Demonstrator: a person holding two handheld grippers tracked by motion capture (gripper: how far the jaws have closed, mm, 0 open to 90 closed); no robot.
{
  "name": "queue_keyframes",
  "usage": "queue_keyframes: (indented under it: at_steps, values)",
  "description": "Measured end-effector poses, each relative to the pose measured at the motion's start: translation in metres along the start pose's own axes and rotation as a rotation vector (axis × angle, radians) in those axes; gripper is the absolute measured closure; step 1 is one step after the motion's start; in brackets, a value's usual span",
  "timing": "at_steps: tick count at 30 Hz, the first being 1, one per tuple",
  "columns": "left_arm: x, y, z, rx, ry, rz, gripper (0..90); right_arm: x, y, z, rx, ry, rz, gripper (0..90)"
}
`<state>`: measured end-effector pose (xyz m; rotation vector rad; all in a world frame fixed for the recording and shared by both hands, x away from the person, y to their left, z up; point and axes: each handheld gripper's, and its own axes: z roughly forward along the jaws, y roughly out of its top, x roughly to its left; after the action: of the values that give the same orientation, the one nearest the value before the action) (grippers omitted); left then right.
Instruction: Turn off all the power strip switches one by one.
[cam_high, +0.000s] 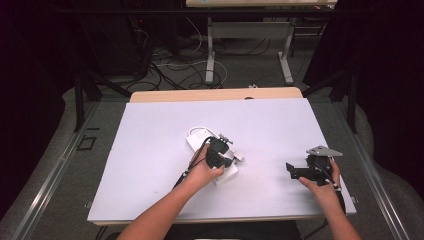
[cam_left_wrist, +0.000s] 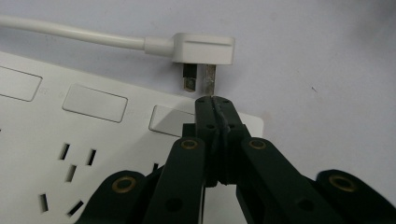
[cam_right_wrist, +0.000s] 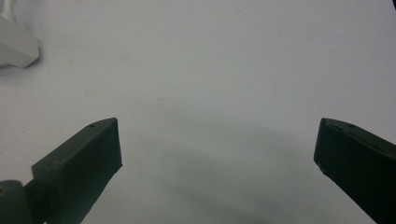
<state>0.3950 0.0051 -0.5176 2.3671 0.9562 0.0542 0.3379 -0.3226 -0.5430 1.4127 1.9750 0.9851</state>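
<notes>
From above, find the left gripper (cam_high: 218, 152) low over the white strip (cam_high: 196, 141) mid-bench (cam_high: 150, 150), and the right gripper (cam_high: 295, 171) well apart to the right, resting near the front edge. Keep that right one parked, or bring it in to pin the strip if it threatens to slide. Along the left gripper (cam_left_wrist: 213, 99), note the fingers (cam_left_wrist: 205, 116) pressed fully together with nothing between them, tips just short of the prongs (cam_left_wrist: 211, 79) of the plug (cam_left_wrist: 203, 46). Note too that the plug lies flat on the bench just beside the strip's (cam_left_wrist: 93, 135) edge, prongs aimed at it, cord (cam_left_wrist: 70, 31) trailing away to the left. Probably calls for spreading the fingers first, then taking the plug by its body rather than by the metal, squarely, so as not to let it twist. Lift clear, turn prongs down, line up over a socket (cam_left_wrist: 70, 163) and press straight. Mind the cord's pull. Along the right gripper (cam_right_wrist: 217, 140), see the fingers (cam_right_wrist: 88, 154) spread wide over bare bench (cam_right_wrist: 210, 70), holding nothing, with a white corner (cam_right_wrist: 16, 46), likely the strip's, at upper left.
</notes>
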Motion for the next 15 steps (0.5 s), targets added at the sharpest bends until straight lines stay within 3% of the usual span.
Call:
queue_keyframes:
  at_steps: [15]
  values:
    - [0.005,-0.001,-0.012,-0.04,0.003,-0.034,90.0,0.0,0.0,0.0,0.001,0.001,0.004,0.1]
